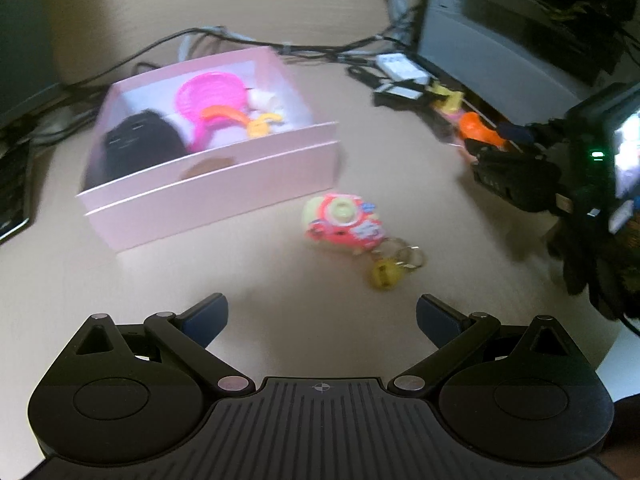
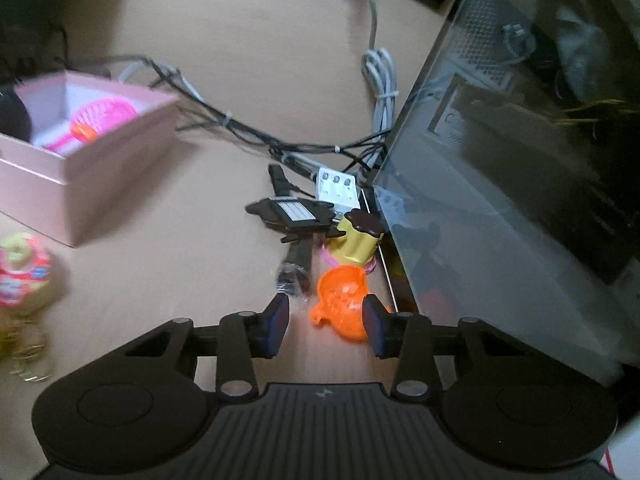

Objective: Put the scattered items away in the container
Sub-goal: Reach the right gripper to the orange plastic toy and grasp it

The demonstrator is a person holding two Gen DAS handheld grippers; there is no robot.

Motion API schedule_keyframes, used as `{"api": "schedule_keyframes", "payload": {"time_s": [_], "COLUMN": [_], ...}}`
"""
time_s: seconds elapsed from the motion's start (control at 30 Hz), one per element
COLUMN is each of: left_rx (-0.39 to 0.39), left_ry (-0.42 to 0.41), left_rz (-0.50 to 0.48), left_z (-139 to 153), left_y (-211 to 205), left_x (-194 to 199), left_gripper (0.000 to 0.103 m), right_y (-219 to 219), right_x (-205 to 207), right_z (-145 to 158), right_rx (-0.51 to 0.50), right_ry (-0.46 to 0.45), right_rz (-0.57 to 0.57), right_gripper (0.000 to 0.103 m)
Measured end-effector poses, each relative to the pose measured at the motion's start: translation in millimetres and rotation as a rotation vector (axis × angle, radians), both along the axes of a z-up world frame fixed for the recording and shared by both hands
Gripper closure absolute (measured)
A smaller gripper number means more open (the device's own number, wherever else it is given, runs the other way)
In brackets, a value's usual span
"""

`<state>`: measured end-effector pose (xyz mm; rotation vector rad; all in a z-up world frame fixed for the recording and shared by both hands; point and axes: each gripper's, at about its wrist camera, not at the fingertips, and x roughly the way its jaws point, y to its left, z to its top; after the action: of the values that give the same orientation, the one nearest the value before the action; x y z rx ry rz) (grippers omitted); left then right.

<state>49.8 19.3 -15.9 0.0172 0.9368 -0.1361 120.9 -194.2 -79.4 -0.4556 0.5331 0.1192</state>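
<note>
A pink cardboard box (image 1: 208, 184) is sitting on the tan desk (image 1: 280, 280), a pink plastic basket (image 1: 210, 96) and a black plush toy (image 1: 140, 140) lying inside, as the left gripper (image 1: 322, 316) is hovering wide open and empty near a red toy keychain (image 1: 344, 220).

From the right wrist, the right gripper (image 2: 326, 322) is standing partly open around an orange plastic toy cup (image 2: 342, 300), one pad at its edge, beside a computer case (image 2: 520, 160); grip unclear.

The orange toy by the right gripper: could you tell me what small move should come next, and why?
Probably ease the right gripper a little forward and close it on the orange toy. The toy lies on the table between the jaws, touching the right one, with a gap at the left, so it is not yet gripped. The pink box waits to the left.
</note>
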Motion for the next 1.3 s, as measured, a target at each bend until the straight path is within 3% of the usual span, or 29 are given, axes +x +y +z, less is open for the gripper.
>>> {"api": "schedule_keyframes", "payload": {"time_s": [0.07,0.13,0.2,0.23,0.4,0.63,0.8,0.93,1.03,1.1,1.3], "left_rx": [-0.008,-0.012,-0.018,-0.021,-0.031,-0.043,-0.053,-0.044,-0.017,-0.003,0.017], "left_ry": [0.001,0.005,0.003,0.001,0.001,0.019,0.030,0.014,-0.006,-0.018,-0.029], "left_rz": [0.033,0.053,0.066,0.069,0.045,-0.051,-0.091,-0.114,-0.107,-0.093,-0.089], "left_z": [1.3,1.1,1.5,1.7,0.1,-9.3,-14.2,-15.8,-18.7,-20.9,-29.7], "left_y": [9.1,14.8,19.1,20.7,16.7,-6.4,-15.2,-21.6,-27.3,-31.6,-38.3], "left_x": [-2.3,-2.4,-2.5,-2.2,1.4,3.6,0.6,1.4,10.2,18.3,42.0], "left_gripper": [0.001,0.001,0.001,0.001,0.001,0.001,0.000,0.000,0.001,0.001,0.001], "right_y": [3.3,4.6,3.5,2.6,-6.6,-16.4,-10.3,-9.9,-13.4,-16.3,-26.8], "right_x": [10.5,17.9,22.9,25.3,12.9,-58.0,-100.9,-112.1,-117.5,-123.7,-132.5], "right_z": [-7.5,-12.6,-14.5,-14.4,-4.8,13.4,13.1,14.1,19.2,23.7,32.3], "right_rx": [-0.042,-0.069,-0.071,-0.069,-0.017,0.078,0.065,0.075,0.097,0.110,0.153], "right_ry": [-0.003,0.010,0.031,0.045,0.063,0.150,0.163,0.162,0.150,0.129,0.108], "right_rz": [0.002,0.007,0.007,0.011,0.031,0.122,0.186,0.185,0.172,0.166,0.135], "right_gripper": [0.066,0.074,0.089,0.091,0.091,0.091,0.091,0.090,0.077,0.062,0.043]}}
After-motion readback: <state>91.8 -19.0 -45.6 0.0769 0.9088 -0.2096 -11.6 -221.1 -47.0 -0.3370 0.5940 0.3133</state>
